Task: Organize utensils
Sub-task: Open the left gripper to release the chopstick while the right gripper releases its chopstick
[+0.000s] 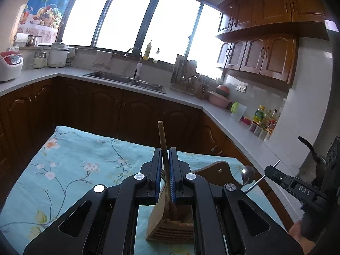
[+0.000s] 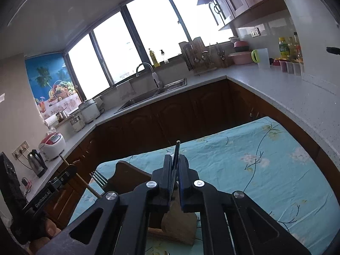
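Left gripper (image 1: 165, 165) clamps a wooden-handled fork (image 1: 163, 142), right gripper (image 2: 175, 171) clamps a spoon (image 1: 247, 175), above the wooden holder (image 1: 167, 223).

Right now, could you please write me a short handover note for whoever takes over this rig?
Left gripper: shut on thin wooden stick, lower end at the slatted wooden utensil holder.
Right gripper: shut on slim dark metal rod, above the same holder.
Metal fork and metal spoon show nearby; placement unclear.
Done: both pieces picked up. Left: release both into holder.
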### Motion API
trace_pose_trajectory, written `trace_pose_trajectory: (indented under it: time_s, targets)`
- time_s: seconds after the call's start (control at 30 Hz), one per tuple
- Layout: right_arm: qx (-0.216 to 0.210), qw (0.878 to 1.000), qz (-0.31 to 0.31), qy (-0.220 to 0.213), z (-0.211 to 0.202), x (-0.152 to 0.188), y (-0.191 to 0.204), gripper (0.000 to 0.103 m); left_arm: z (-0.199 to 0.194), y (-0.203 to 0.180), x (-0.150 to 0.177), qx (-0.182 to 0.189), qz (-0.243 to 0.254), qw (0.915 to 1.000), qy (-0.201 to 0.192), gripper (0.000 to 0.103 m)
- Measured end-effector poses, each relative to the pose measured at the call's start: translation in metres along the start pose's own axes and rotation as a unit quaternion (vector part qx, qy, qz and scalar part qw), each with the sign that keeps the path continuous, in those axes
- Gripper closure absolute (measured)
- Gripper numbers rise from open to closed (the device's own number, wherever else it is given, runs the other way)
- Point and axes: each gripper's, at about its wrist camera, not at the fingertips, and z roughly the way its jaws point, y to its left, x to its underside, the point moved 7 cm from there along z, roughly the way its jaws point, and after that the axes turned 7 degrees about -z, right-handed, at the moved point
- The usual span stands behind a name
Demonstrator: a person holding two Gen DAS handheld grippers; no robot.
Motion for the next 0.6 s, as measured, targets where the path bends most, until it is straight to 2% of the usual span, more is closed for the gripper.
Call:
trace_pose_trajectory:
  time_s: [0.13, 0.2, 0.27, 0.3, 0.37, 0.4, 0.47, 0.53, 0.6]
  targets:
    - [-0.001, 1.0, 0.002, 0.004, 0.001, 0.0, -0.001, 0.097, 0.0, -0.002, -0.001, -0.004, 0.004, 1.0, 0.004, 0.097]
    - [-0.003, 1.0, 0.004, 0.005, 0.002, -0.002, -0.002, 0.092, -0.001, -0.001, -0.002, 0.0, -0.005, 0.9999, 0.01, 0.095]
    - [-0.005, 1.0, 0.001, 0.004, 0.0, -0.003, -0.002, 0.09, -0.004, 0.0, -0.003, 0.004, -0.012, 0.9998, 0.013, 0.086]
    - [-0.004, 1.0, -0.002, 0.003, -0.003, -0.004, -0.002, 0.083, -0.006, 0.0, -0.003, 0.004, -0.013, 0.9998, 0.011, 0.083]
    - [-0.005, 1.0, 0.0, -0.005, -0.01, -0.006, -0.003, 0.065, -0.014, 0.001, -0.005, 0.001, -0.015, 0.9999, 0.005, 0.067]
    - [-0.008, 1.0, 0.005, -0.012, -0.016, -0.007, -0.004, 0.053, -0.018, 0.001, -0.004, 0.001, -0.016, 0.9999, 0.003, 0.062]
    - [-0.01, 1.0, 0.01, -0.022, -0.026, -0.01, -0.007, 0.047, -0.03, 0.001, -0.005, 0.004, -0.019, 0.9998, -0.004, 0.05]
    - [-0.019, 0.999, 0.02, -0.036, -0.04, -0.012, -0.009, 0.022, -0.042, 0.003, -0.003, -0.001, -0.022, 0.9997, -0.009, 0.036]
    - [-0.023, 0.998, 0.027, -0.052, -0.054, -0.012, -0.012, 0.011, -0.055, 0.006, 0.002, -0.003, -0.027, 0.9995, -0.014, 0.029]
